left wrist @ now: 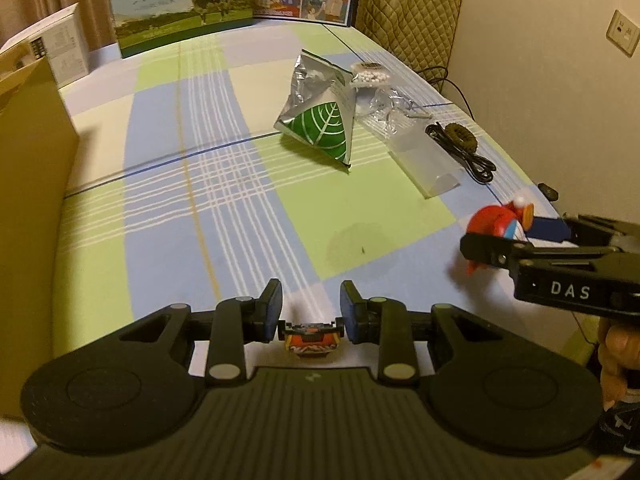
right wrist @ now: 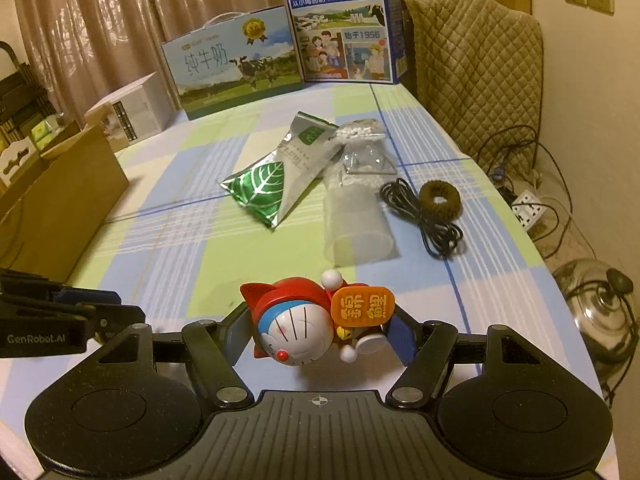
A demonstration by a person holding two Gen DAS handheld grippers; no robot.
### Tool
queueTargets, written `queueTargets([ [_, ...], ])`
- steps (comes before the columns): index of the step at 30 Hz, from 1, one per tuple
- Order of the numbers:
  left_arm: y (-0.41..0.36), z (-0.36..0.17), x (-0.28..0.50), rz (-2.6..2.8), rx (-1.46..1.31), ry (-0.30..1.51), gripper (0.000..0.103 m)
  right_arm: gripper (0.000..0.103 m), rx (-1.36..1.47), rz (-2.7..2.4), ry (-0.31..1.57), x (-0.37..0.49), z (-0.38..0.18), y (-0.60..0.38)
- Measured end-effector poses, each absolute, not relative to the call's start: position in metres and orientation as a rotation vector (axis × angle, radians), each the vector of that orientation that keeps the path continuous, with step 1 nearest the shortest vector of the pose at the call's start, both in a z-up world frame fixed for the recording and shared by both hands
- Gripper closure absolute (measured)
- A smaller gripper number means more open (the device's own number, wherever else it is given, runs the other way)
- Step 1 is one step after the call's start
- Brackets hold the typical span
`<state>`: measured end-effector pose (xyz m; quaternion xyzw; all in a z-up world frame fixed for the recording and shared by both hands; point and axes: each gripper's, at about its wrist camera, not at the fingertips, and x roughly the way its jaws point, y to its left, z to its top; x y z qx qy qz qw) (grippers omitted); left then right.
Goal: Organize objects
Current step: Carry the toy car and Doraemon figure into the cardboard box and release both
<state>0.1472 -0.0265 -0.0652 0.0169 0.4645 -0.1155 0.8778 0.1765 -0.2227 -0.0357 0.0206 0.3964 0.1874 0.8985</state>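
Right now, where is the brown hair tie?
The brown hair tie lies on the checked tablecloth near the table's right edge, touching the coiled black cable; the clear plastic cup lies further left.

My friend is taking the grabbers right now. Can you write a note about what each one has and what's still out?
Left tool: shut on a small orange toy.
Right tool: shut on the cat figure, held over the table.
Still lying on the table: snack bag, bead bag, clear cup, cable, hair tie.
Cardboard box stands at the left.
Left to do: put away both toys, then the five loose things.
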Motion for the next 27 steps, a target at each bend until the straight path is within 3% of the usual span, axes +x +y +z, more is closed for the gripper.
queueTargets([
  [27,0.039,0.029,0.081,-0.157,-0.044,0.814,0.077,0.036,-0.014,0.511,0.701,0.122,0.054,-0.174],
])
